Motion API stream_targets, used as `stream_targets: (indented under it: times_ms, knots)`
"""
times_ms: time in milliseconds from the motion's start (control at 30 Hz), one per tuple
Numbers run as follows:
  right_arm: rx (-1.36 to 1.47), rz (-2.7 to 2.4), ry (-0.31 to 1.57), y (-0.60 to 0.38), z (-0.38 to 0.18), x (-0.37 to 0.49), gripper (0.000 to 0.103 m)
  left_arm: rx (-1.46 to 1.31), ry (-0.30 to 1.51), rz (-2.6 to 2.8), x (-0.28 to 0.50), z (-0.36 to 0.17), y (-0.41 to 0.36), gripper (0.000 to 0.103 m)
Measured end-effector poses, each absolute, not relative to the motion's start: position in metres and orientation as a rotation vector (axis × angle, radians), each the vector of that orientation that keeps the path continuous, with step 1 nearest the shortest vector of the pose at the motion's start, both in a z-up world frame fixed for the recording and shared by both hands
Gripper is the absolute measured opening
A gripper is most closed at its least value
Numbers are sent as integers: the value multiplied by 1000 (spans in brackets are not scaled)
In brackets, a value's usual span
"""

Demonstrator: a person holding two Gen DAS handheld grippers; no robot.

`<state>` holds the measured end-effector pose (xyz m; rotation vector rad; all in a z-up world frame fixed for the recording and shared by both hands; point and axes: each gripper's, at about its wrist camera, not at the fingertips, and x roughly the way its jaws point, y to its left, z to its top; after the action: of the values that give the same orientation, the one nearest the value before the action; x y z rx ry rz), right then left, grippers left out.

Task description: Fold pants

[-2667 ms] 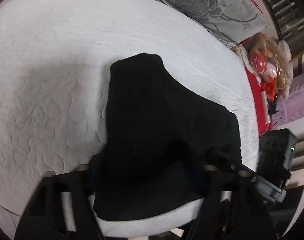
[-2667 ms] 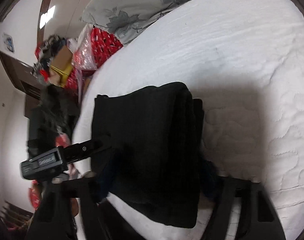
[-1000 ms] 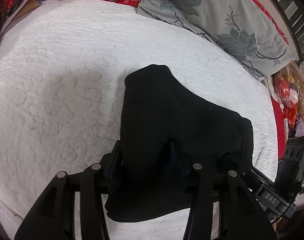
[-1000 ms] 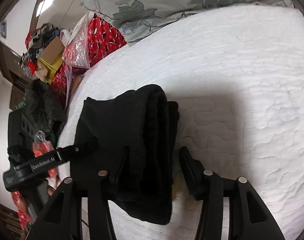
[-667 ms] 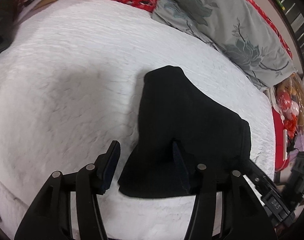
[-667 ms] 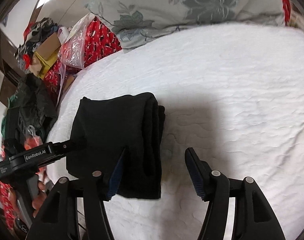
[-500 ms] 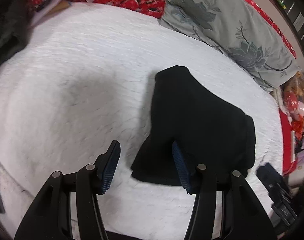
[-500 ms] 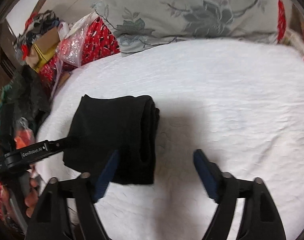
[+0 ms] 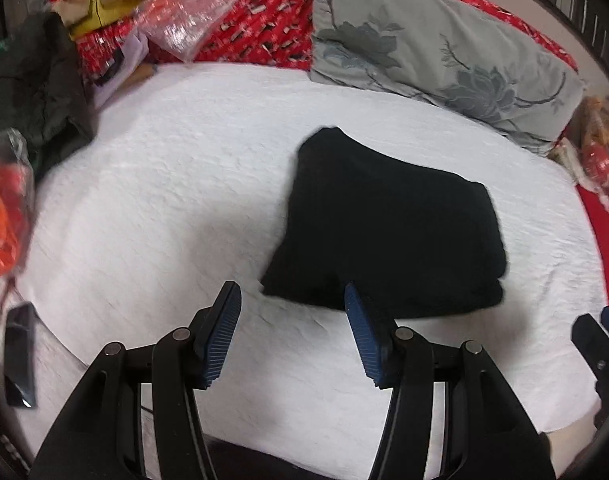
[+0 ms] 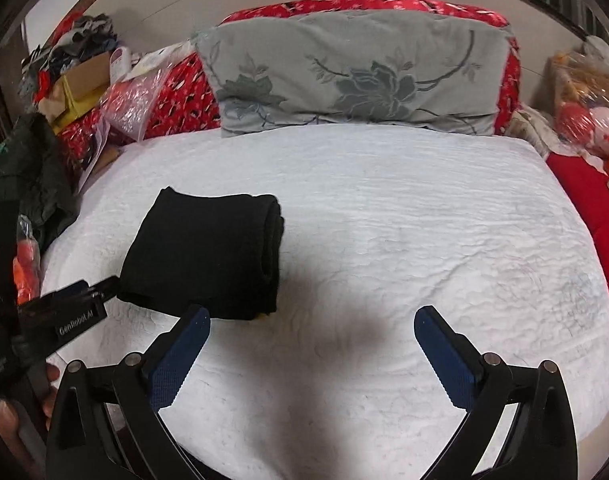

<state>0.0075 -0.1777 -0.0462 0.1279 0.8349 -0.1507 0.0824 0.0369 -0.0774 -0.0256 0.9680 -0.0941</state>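
- Bedspread (image 10: 384, 208), white and quilted, gave me a flat folding surface.
- Pants (image 10: 208, 256) lay folded on it, a compact black stack, probably finished.
- My right gripper (image 10: 310, 354) and left gripper (image 9: 292, 334) were spread wide, holding nothing.
- Left gripper's label read "GenRobot.AI".

Right claw (image 9: 596, 340) (frame-cut), clutter blurred

We've got the folded black pants (image 10: 208, 256) lying on the white quilt (image 10: 404, 240), our right gripper (image 10: 310, 344) spread wide, touching nothing.
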Motion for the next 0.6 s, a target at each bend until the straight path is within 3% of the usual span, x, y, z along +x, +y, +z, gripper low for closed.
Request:
stream_targets:
  times_ms: [600]
  knots:
    - [110,-227,801,-199,-43,-26,103,53,914,-97,46,-72,4,53]
